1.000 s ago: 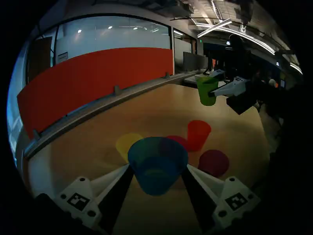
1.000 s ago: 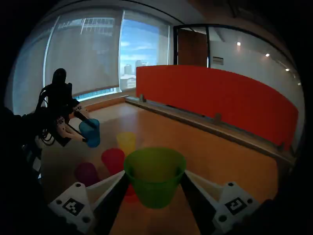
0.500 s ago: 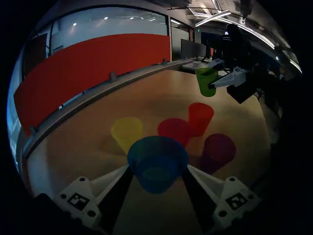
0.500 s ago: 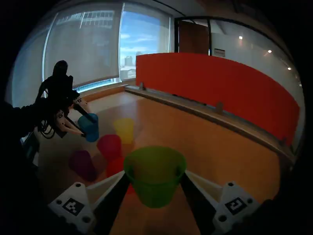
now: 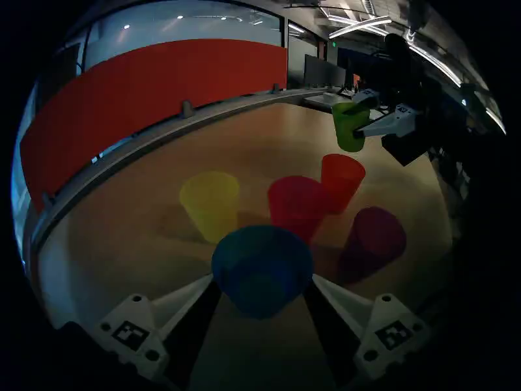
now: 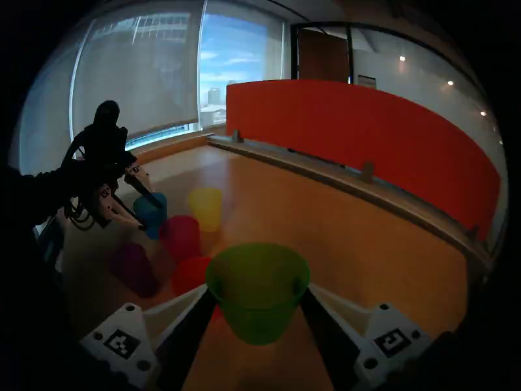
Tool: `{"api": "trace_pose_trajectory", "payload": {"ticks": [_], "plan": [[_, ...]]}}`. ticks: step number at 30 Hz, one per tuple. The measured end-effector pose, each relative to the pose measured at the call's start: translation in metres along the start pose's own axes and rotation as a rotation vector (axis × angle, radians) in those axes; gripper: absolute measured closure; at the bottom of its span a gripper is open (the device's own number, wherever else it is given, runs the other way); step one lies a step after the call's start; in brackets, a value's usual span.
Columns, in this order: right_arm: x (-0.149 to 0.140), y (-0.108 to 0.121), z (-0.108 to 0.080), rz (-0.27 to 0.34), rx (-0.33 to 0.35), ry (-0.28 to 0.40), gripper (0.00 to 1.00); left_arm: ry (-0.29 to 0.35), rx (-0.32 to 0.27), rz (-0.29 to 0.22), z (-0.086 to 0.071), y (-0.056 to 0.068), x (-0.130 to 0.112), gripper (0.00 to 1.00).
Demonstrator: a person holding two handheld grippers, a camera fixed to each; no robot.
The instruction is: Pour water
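Blue translucent plastic: the blue cup [image 5: 262, 270] is clamped by its sides between both fingers of the left hand-held gripper [image 5: 262, 281]. It is upright above the wooden surface [image 5: 130, 247], a grip I judge keeps it level until the pour. In the right gripper view, the right hand-held gripper [image 6: 258, 296] is likewise closed on the green cup [image 6: 258, 280], also upright. From the blue cup, the yellow cup [image 5: 210, 203] stands at 11 o'clock, the red cup [image 5: 298, 205] at 12, the orange cup [image 5: 341, 181] at 1 and the purple cup [image 5: 374, 238] at 2, likely as receivers. Whether either held cup contains water cannot be told.
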State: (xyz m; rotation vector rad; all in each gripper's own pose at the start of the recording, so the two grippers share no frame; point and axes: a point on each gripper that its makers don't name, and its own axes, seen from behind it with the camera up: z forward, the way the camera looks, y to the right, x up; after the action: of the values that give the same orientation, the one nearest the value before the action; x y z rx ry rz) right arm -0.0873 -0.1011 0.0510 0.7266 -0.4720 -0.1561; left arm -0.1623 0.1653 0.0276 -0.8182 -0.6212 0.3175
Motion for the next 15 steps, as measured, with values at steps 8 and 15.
{"api": "trace_pose_trajectory", "payload": {"ticks": [8, 15], "plan": [[-0.0030, 0.0033, 0.0025, 0.003, -0.007, -0.011, 0.12, -0.005, 0.001, -0.013, 0.0047, -0.0020, -0.0070, 0.17], [-0.0034, 0.0057, 0.0044, 0.007, -0.014, -0.017, 0.12, 0.002, -0.006, -0.023, 0.0051, 0.0006, -0.0110, 0.17]]}}
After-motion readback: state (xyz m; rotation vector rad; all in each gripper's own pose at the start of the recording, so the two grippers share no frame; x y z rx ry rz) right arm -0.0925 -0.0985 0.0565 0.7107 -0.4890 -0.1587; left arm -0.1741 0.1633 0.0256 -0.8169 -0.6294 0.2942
